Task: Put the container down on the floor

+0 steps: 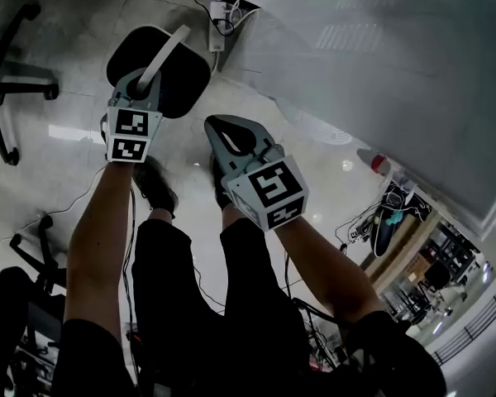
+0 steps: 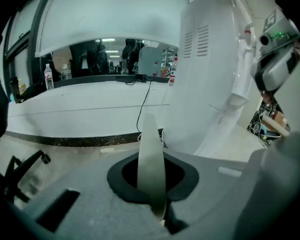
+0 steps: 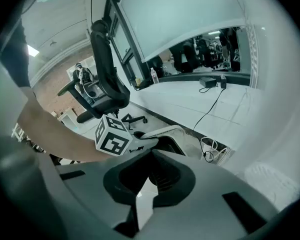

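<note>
The container (image 1: 178,71) is a round black tub with a white strap handle (image 1: 167,50). In the head view it hangs below my left gripper (image 1: 143,79), which is shut on that handle over the pale tiled floor. The left gripper view shows the white handle (image 2: 151,159) running up between the closed jaws of the left gripper (image 2: 159,213). My right gripper (image 1: 214,126) is beside it on the right, shut and holding nothing. In the right gripper view, the right gripper (image 3: 142,204) points toward the container (image 3: 165,140) and the left gripper's marker cube (image 3: 112,137).
Office chair bases (image 1: 7,81) stand at the left. A power strip with cables (image 1: 219,13) lies by a large white panel (image 1: 380,64) on the right. The person's shoes (image 1: 157,187) are below the grippers. A water bottle (image 2: 48,77) stands on a far ledge.
</note>
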Demonstrator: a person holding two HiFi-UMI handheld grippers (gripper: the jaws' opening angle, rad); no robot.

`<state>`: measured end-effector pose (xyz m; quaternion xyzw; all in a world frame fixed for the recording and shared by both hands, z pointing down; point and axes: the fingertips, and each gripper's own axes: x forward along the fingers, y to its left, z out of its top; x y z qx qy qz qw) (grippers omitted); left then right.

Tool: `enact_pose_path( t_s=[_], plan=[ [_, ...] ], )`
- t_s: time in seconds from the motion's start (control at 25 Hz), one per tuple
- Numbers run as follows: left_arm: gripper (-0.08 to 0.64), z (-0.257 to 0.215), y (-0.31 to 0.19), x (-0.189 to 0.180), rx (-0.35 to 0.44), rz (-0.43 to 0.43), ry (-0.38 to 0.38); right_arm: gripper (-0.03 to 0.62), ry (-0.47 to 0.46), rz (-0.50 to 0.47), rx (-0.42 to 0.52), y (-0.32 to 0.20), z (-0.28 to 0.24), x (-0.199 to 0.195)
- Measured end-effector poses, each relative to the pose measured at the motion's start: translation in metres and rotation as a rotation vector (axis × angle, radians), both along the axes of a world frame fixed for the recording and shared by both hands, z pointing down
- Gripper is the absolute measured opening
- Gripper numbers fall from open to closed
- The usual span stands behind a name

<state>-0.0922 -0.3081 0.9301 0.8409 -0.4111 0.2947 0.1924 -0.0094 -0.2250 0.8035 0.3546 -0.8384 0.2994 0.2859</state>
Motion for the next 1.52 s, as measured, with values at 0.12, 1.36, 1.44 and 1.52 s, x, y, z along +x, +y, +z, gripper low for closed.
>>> enact_pose_path(
  t_s=[0.12, 1.36, 1.44, 1.52],
  plan=[
    [0.011, 0.000, 0.001, -0.003, 0.013, -0.009, -0.001, 0.000, -0.001, -0.009, -0.014, 0.005, 0.005, 0.000],
    [0.117, 0.015, 0.091, -0.052, -0.161, -0.109, -0.026, 0.000, -0.047, -0.049, -0.067, 0.045, -0.005, -0.025],
    [0.110, 0.015, 0.094, -0.052, -0.163, -0.088, -0.046, 0.000, -0.047, -0.054, -0.077, 0.049, -0.004, -0.026],
    [0.110, 0.015, 0.096, -0.053, -0.164, -0.077, -0.068, 0.000, -0.047, -0.058, -0.083, 0.053, -0.004, -0.026]
  ],
)
